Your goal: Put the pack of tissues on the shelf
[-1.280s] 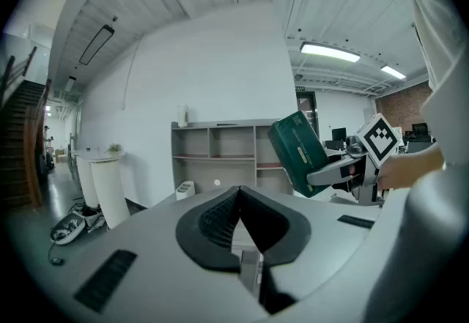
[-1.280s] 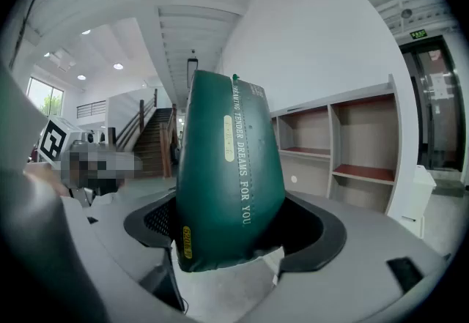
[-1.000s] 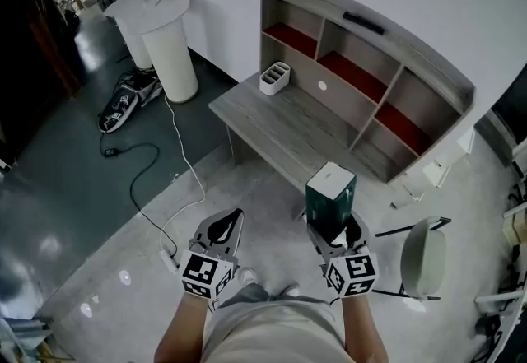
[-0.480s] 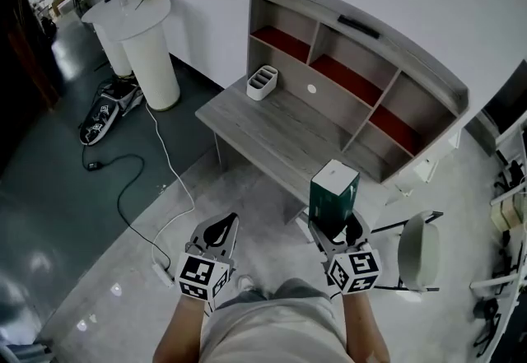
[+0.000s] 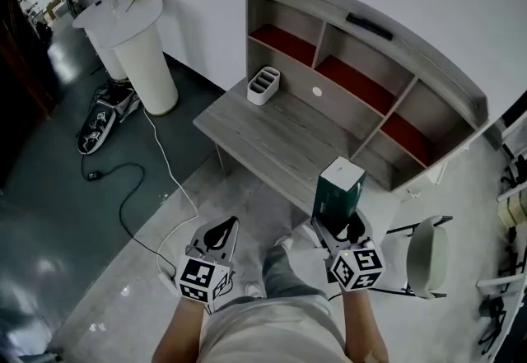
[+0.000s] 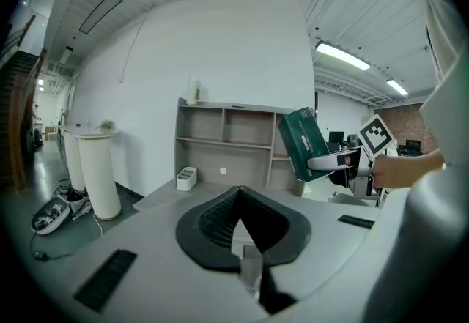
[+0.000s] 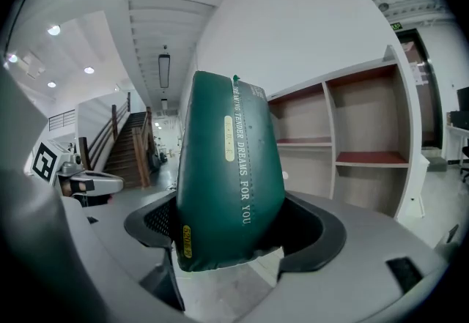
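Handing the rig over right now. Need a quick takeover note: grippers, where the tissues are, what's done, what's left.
Right gripper: shut on the pack of tissues, which it holds upright in the air in front of the desk.
Left gripper: shut, nothing in it, held low beside the right one.
Shelf: stands on the desk against the wall.
Done: pack is in hand.
Left: carry it to the shelf, set it down there, release.
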